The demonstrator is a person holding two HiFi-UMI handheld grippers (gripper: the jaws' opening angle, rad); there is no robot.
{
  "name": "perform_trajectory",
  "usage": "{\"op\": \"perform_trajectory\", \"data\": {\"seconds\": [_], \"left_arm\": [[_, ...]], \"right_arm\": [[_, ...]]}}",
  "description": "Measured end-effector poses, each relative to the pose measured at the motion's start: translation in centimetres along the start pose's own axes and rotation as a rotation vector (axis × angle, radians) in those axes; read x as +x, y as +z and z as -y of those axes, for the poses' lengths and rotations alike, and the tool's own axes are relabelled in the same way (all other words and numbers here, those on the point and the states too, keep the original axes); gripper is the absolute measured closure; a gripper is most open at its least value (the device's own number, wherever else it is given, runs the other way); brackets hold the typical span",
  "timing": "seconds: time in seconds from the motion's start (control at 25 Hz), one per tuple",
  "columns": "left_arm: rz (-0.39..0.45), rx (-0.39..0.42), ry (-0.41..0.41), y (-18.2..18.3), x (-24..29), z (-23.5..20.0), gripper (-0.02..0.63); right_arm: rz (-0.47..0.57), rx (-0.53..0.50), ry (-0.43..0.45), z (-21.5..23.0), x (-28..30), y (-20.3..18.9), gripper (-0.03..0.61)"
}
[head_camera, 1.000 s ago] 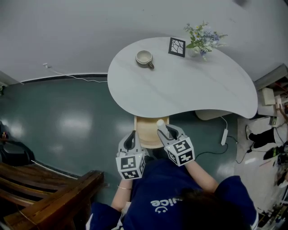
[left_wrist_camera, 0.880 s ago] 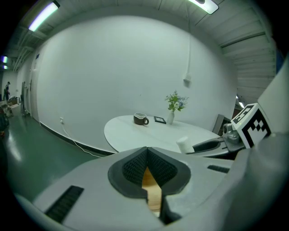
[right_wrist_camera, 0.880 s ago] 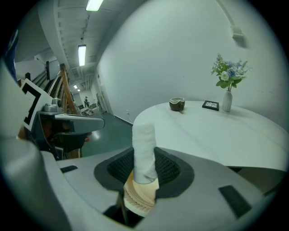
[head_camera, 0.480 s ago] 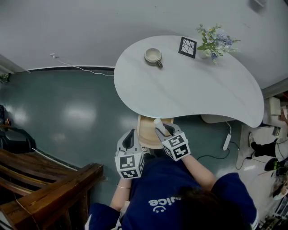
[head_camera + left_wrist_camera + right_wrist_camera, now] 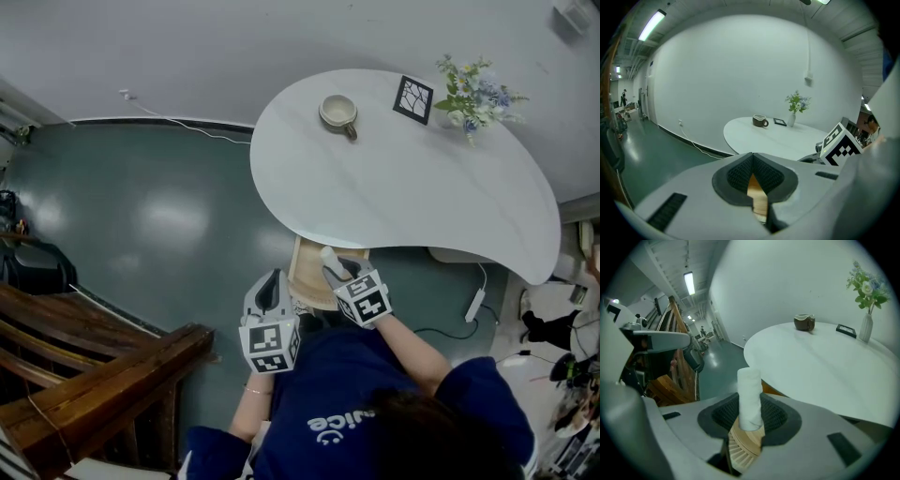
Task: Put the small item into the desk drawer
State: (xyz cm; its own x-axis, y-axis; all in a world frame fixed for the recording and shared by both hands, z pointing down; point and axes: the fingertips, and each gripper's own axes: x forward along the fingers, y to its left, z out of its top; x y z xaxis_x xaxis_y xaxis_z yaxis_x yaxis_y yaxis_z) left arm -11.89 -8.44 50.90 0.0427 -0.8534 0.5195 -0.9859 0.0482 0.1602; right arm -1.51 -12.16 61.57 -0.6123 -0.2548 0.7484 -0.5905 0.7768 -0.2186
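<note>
Currently the small white cylinder with a tan ribbed base [image 5: 750, 401] [image 5: 330, 255] is gripped upright by the fingers of the right gripper [image 5: 339, 270], over the open light-wood drawer [image 5: 306, 278] under the near edge of the white rounded table [image 5: 422, 187]. Just left, the left gripper [image 5: 273, 287] has its fingers closed on nothing. On the table's far side sit a beige mug [image 5: 337, 111], a black framed picture [image 5: 412, 98] and a vase of flowers [image 5: 474, 92].
</note>
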Motion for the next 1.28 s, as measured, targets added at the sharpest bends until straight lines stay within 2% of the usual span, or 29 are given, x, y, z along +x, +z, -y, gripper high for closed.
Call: {"op": "perform_trajectory", "data": {"seconds": [0.24,0.36,0.76,1.04,1.28], "left_arm": [[-0.011,-0.026,0.053,-0.4,-0.4,-1.1,0.611],[-0.016,-0.04,0.079,-0.8,-0.5,-1.7,0.611],[-0.059,-0.076,0.118,-2.5,-0.5,-2.0,0.611],[-0.077,-0.088,0.121,-3.2,-1.0,-1.9,0.611],[-0.103,-0.104,0.145,-4.4,-1.8,-2.1,0.611]], "right_arm": [[-0.072,-0.056,0.023,-0.1,1.9,-1.4,0.436],[-0.108,-0.045,0.046,-0.2,3.0,-2.1,0.436],[-0.184,-0.084,0.057,0.4,5.2,-3.9,0.436],[-0.245,-0.251,0.062,0.6,7.0,-5.0,0.436],[-0.289,-0.288,0.074,0.7,8.3,-6.0,0.436]]}}
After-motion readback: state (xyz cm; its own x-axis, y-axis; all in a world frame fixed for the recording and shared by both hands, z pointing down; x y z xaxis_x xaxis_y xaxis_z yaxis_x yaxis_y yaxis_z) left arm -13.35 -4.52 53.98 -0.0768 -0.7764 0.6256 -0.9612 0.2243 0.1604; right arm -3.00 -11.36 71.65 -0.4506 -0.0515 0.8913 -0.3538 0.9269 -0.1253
